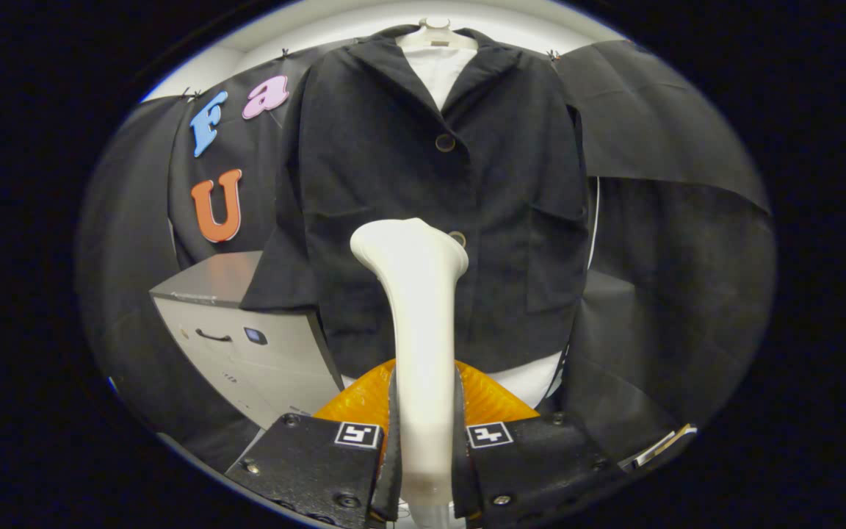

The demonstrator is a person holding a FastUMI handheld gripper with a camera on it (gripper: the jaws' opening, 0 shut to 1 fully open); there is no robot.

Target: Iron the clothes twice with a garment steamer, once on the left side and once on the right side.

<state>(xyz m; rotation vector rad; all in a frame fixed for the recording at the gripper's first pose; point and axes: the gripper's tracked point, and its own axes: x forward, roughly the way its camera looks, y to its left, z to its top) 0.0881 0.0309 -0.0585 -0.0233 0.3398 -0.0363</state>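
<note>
Upright, claw-held (423,448) steamer (416,294), head toward jacket (393,162)

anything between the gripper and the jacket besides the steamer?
No. In the gripper view, the gripper is shut on the steamer, whose head reaches the jacket front; nothing else intervenes.

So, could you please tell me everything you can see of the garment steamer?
The garment steamer is a smooth, cream-white, plastic-looking wand, held upright between the tongs, whose two fingers press on its handle from both sides. The handle rises narrow, then flares into a wide, rounded head. The head stands in front of the hanging black jacket, level with its lower button; whether it touches the fabric cannot be told.
</note>
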